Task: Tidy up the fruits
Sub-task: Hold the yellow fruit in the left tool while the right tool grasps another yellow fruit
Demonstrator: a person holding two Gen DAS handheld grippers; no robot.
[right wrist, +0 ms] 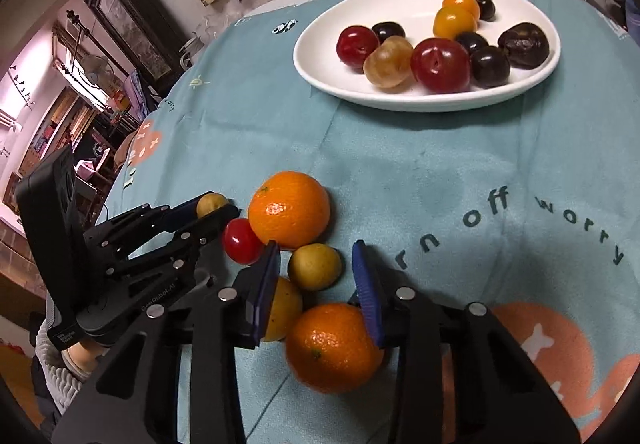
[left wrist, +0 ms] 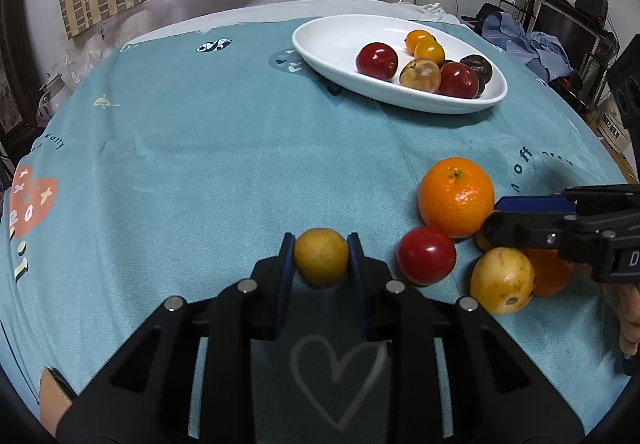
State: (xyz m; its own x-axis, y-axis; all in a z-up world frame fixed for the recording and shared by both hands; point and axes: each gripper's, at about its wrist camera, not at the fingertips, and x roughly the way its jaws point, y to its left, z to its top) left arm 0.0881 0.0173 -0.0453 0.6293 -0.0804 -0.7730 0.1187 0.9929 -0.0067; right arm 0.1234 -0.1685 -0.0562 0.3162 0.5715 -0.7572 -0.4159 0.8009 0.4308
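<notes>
Nearest the left wrist camera, the left gripper (left wrist: 321,258) pinches a small yellow fruit (left wrist: 321,263) between its blue pads, low over the teal tablecloth (left wrist: 200,164). Just right of it lie a red fruit (left wrist: 426,255), a large orange (left wrist: 456,196) and a yellow fruit (left wrist: 502,280), clustered and touching. From the right wrist view, the right gripper (right wrist: 316,284) has its fingers spread; a second orange (right wrist: 334,348) sits between them near their base, touching the right pad, while the yellow fruit lies between the tips and another yellow fruit (right wrist: 284,308) lies partly behind the left pad. Neither finger visibly clamps anything. Farther back on the cloth, well apart from the cluster, a white oval plate (right wrist: 320,60) holds red, dark purple, orange-yellow and pale brownish fruits, several touching one another.
</notes>
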